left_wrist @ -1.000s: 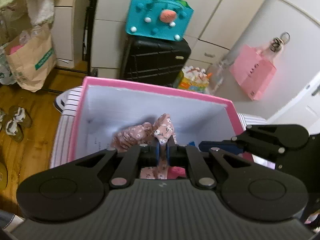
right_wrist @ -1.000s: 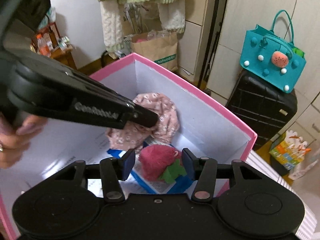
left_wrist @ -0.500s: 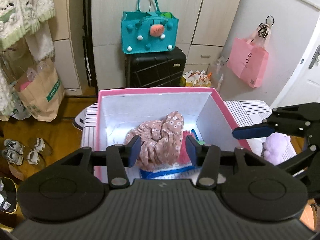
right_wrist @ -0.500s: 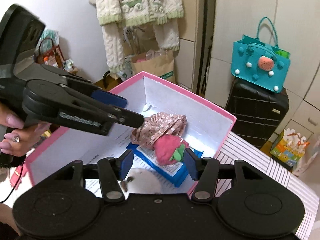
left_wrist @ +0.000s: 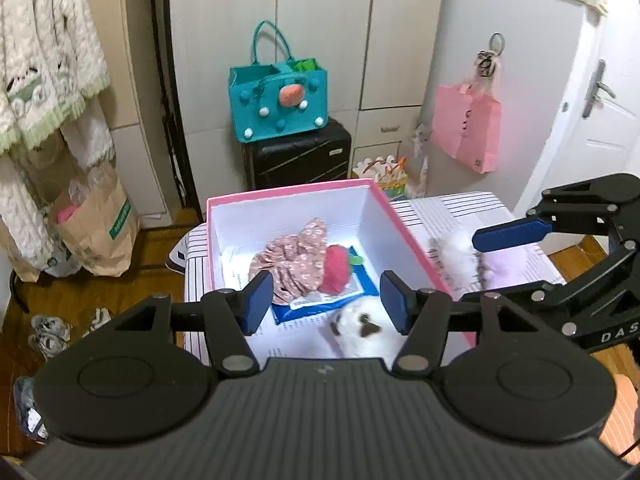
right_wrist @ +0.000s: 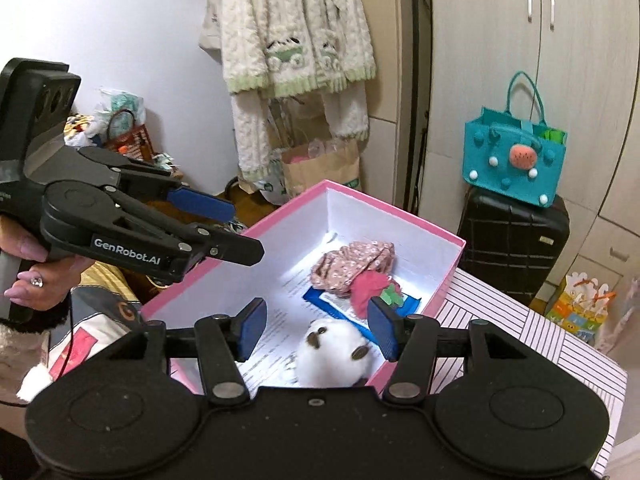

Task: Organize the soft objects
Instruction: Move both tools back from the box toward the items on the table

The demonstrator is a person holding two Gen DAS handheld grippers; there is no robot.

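Left wrist view, left to right: cream knit sweater [left_wrist: 44,60] hangs at far left, brown paper bag [left_wrist: 96,232] on the wood floor under it, shoes [left_wrist: 52,328] near the bottom left. Teal felt bag [left_wrist: 280,104] sits on a black suitcase [left_wrist: 298,156] against the cupboards. Pink box [left_wrist: 404,236] with white inner walls stands on a striped surface [left_wrist: 452,212]. Inside it: floral fabric bundle [left_wrist: 292,268] toward the back, red strawberry plush [left_wrist: 338,268] touching its right side, both lying on a blue packet [left_wrist: 320,302]; white plush with brown patches [left_wrist: 360,328] at the near end. Left gripper [left_wrist: 326,300] hovers over the near part of the box, jaws spread wide, nothing between them. Right of the box, outside it, a fluffy white-and-lilac soft item [left_wrist: 480,260] lies on the striped surface, with the right gripper [left_wrist: 508,258] over it, jaws also spread, empty. Pink paper bag [left_wrist: 466,128] hangs on the wall behind; white door [left_wrist: 608,112] at far right.

Right wrist view, left to right: left gripper [right_wrist: 222,228] comes in from the left above the box's left rim, hand [right_wrist: 36,272] on its handle, blue pads apart. Sweater [right_wrist: 296,28] hangs behind. Pink box [right_wrist: 400,216] in the middle with the same contents: floral fabric bundle [right_wrist: 352,264], strawberry plush [right_wrist: 370,284], blue packet [right_wrist: 332,300], white plush [right_wrist: 332,352] nearest. Right gripper [right_wrist: 316,330] is wide apart above the white plush, not touching it. Teal bag [right_wrist: 516,164] on suitcase [right_wrist: 516,240] at right.
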